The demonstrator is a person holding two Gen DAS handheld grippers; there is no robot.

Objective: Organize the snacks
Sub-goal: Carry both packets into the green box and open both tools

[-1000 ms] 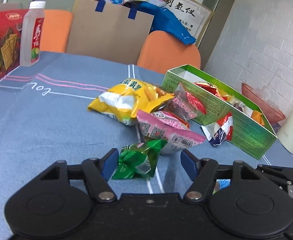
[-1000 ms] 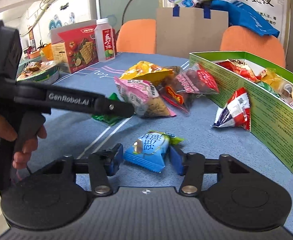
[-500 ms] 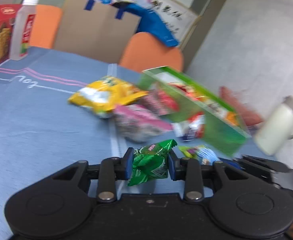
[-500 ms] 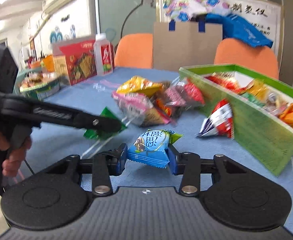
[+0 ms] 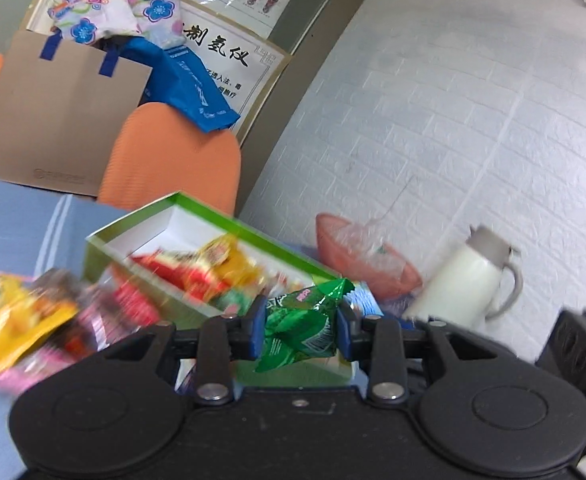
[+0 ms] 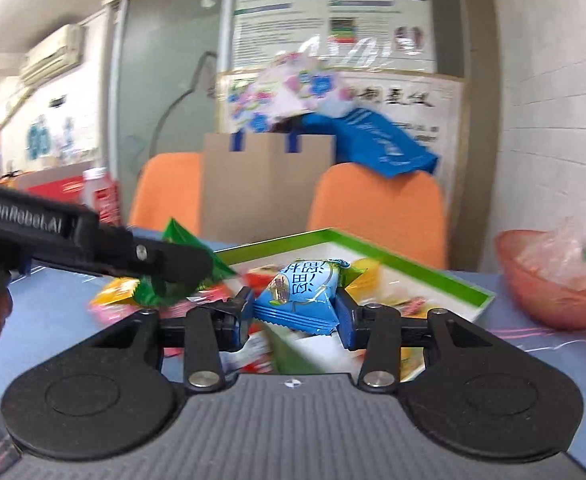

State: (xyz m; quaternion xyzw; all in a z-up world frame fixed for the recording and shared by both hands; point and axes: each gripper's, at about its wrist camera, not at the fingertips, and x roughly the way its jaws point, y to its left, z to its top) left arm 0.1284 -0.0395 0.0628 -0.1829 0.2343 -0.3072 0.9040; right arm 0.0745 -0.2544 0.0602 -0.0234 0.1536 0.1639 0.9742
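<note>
My left gripper (image 5: 297, 330) is shut on a green snack packet (image 5: 301, 328) and holds it in the air over the near end of the green box (image 5: 141, 220). The packet and left gripper also show in the right wrist view (image 6: 181, 264). My right gripper (image 6: 295, 314) is shut on a blue snack packet (image 6: 299, 296), lifted above the green box (image 6: 413, 262), which holds several snack packets. Loose snacks (image 5: 17, 312), yellow, pink and red, lie blurred on the blue tablecloth left of the box.
A pink bowl (image 5: 369, 260) and a white jug (image 5: 461, 280) stand right of the box; the bowl also shows in the right wrist view (image 6: 553, 280). Orange chairs (image 6: 377, 208) and a cardboard bag (image 6: 265, 184) stand behind the table. A bottle (image 6: 97, 196) stands far left.
Both grippers closed on their packets, lifted them off the table and swung right toward the green box. The views now look over the box.
</note>
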